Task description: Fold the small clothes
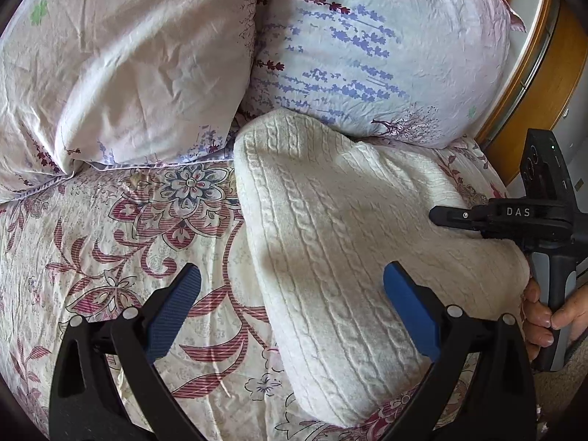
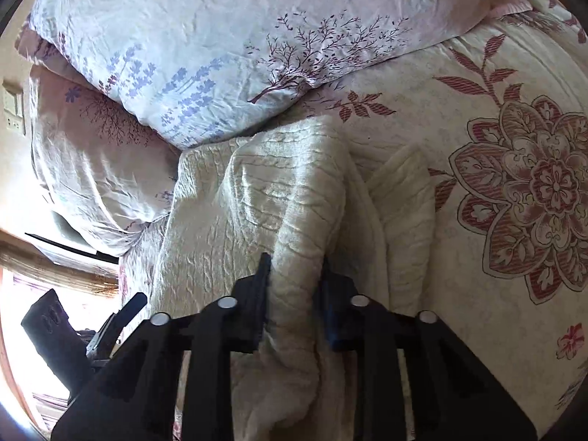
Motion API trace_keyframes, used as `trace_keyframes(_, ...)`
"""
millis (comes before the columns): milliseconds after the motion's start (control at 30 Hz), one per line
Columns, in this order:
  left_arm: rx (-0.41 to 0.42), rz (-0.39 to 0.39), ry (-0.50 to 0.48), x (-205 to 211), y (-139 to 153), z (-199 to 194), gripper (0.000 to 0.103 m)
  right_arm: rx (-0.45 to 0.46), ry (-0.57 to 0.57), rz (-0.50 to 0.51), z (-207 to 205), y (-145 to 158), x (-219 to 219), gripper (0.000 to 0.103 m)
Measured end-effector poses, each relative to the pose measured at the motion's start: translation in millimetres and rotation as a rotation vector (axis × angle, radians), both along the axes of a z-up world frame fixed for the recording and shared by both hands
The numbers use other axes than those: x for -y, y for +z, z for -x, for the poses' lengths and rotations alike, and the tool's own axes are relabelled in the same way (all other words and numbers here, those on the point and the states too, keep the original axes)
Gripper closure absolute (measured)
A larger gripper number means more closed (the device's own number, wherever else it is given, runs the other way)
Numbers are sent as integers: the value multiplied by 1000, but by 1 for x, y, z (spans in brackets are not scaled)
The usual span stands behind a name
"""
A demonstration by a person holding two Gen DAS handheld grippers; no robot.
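A: From the left wrist view, what is happening?

B: The left gripper (image 1: 292,303) hangs spread wide, grasping nothing, its blue pads straddling the near left edge of the cream knitted garment (image 1: 349,228). The garment lies folded on the floral bedsheet (image 1: 121,257), its far end touching the lavender-print pillow (image 1: 367,44). The right gripper (image 1: 441,217) comes in from the right over the knit, probably carrying a layer across for a fold.

A: Is there room on that side?

B: Yes, bare sheet stretches to the left; the plain pale pillow (image 1: 121,55) sits farther off.

A: And the right wrist view?

B: The right gripper (image 2: 296,275) is clenched on a raised ridge of the knitted garment (image 2: 257,191), which bunches up between the jaws. I judge it holds the fabric lifted to lay it over. A folded edge runs just to the right of the jaws, and beyond it the bedsheet (image 2: 514,183) lies open. The pillows crowd the far left, so moving rightward looks easier.
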State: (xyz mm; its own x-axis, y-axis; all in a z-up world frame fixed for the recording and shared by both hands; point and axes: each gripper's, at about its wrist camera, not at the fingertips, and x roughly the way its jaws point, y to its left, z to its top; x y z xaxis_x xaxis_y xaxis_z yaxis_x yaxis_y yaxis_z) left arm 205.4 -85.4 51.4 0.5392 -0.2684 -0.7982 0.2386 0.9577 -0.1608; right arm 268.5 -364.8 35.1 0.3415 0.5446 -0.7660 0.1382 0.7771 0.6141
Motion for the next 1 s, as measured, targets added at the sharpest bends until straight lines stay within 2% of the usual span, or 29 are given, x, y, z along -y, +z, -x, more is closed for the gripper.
trace_keyframes(200, 22, -11, 15, -3, 3, -1, 2, 118, -67, 31, 7, 30, 13, 90)
trace_keyframes(300, 25, -22, 13, -2, 2, 0, 2, 138, -115, 65, 15, 38, 25, 90)
trace_keyframes(400, 26, -28, 2, 0, 2, 1, 2, 104, -170, 86, 25, 28, 40, 90)
trace_keyframes(533, 33, -39, -29, 6, 1, 3, 2, -10, -210, 64, 32, -6, 53, 88)
trace_keyframes(633, 62, -56, -69, 10, 4, 10, 2, -6, -229, 32, 36, -2, 56, 73)
trace_keyframes(667, 81, -46, -93, 10, 6, 15, 2, -1, -230, 20, 39, 2, 60, 60)
trace_keyframes(700, 105, -27, -120, 8, 9, 21, 2, 9, -232, 6, 43, 7, 63, 52)
trace_keyframes(767, 160, 1, -179, 3, 15, 38, 2, 30, -229, -30, 56, 17, 72, 51)
trace_keyframes(867, 228, -18, -269, 1, 14, 64, 2, 33, -203, -90, 72, 22, 73, 51)
trace_keyframes(1000, 225, -77, -363, 12, 2, 86, 2, 9, -162, -117, 92, 20, 66, 51)
